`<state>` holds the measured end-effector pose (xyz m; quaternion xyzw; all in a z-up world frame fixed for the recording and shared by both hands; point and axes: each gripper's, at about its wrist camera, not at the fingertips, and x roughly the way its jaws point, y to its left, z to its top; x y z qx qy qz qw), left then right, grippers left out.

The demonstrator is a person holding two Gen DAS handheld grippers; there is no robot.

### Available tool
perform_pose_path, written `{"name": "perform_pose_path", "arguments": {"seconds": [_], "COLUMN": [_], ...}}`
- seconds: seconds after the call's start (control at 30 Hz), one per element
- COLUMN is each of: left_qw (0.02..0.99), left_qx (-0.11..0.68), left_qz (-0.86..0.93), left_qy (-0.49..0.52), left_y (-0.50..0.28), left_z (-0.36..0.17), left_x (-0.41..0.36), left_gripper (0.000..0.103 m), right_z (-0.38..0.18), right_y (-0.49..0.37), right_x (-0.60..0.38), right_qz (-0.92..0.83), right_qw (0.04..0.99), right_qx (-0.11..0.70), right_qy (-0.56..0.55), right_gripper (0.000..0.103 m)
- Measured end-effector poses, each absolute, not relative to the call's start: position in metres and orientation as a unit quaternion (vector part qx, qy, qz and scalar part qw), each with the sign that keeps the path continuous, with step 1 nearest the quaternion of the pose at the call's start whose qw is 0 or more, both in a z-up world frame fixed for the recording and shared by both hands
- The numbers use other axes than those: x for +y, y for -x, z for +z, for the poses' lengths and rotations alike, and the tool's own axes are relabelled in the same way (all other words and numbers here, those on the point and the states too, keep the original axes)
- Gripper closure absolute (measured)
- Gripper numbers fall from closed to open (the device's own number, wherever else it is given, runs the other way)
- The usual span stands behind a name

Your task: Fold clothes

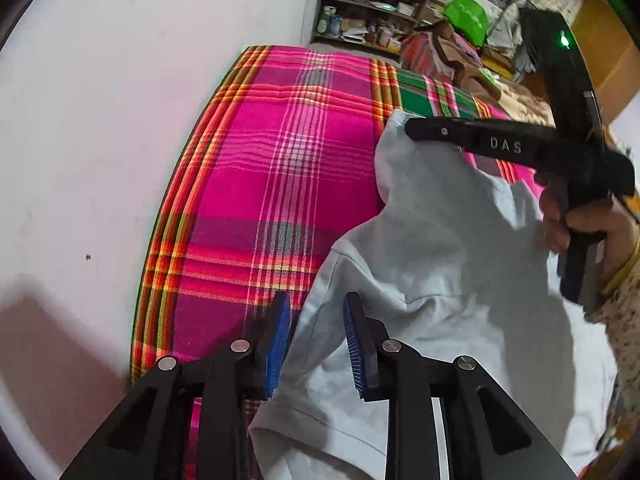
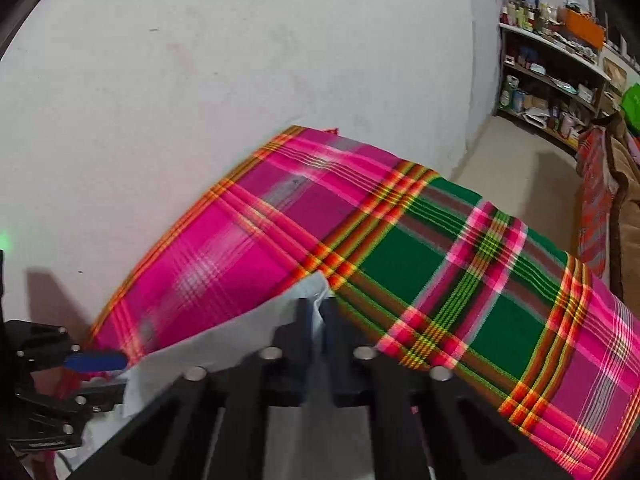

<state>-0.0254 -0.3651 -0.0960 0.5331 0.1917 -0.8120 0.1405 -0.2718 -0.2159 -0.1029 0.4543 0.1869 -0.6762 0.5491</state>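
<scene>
Right tool [image 2: 319, 312] pinching pale shirt [image 1: 440, 264] edge, left tool [image 1: 318, 344] spread, seemingly astride its hem, plaid bedcover [image 2: 420, 264] bare beyond

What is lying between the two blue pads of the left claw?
In the left wrist view, the left claw stands open; only the white garment lies below the gap, its edge on the plaid cloth.

Garment [image 1: 440, 248] lies on plaid blanket [image 1: 280, 168], toward its right side in the left wrist view. Wall [image 1: 120, 80] runs along blanket's left edge. Shelves [image 1: 372, 4] stand behind blanket's far end, piled clutter [image 1: 452, 52] to their right. Right gripper [image 2: 320, 304] over blanket, garment corner between its fingers; left gripper [image 1: 316, 344] above garment's near edge.
</scene>
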Motion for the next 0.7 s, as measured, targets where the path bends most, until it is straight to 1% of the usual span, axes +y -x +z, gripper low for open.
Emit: {"name": "perform_pose_path", "arguments": {"seconds": [0.03, 0.1, 0.17, 0.23, 0.4, 0.6, 0.7], "left_qw": [0.143, 0.162, 0.162, 0.166, 0.203, 0.218, 0.223], "left_qx": [0.191, 0.161, 0.19, 0.195, 0.169, 0.174, 0.18], "left_qz": [-0.812, -0.813, -0.814, -0.813, -0.815, -0.812, -0.811], "left_qy": [-0.532, -0.536, -0.525, -0.523, -0.516, -0.513, -0.511], "left_y": [0.026, 0.03, 0.023, 0.022, 0.014, 0.018, 0.017], "left_z": [-0.096, -0.097, -0.098, -0.098, -0.097, -0.1, -0.1], "left_x": [-0.365, -0.359, -0.363, -0.364, -0.357, -0.362, -0.361], "left_gripper": [0.084, 0.097, 0.098, 0.099, 0.099, 0.099, 0.096], "right_z": [-0.103, -0.1, -0.096, -0.093, -0.1, -0.105, -0.105], "right_y": [0.27, 0.269, 0.275, 0.284, 0.294, 0.286, 0.286], "right_x": [-0.215, -0.218, -0.217, -0.215, -0.223, -0.227, -0.221], "right_qz": [-0.678, -0.693, -0.717, -0.741, -0.743, -0.747, -0.745], "right_qw": [0.548, 0.537, 0.518, 0.496, 0.485, 0.482, 0.479], "right_qx": [0.187, 0.187, 0.178, 0.162, 0.163, 0.172, 0.163], "right_qy": [-0.452, -0.443, -0.431, -0.422, -0.433, -0.423, -0.435], "right_gripper": [0.099, 0.1, 0.1, 0.101, 0.101, 0.101, 0.097]}}
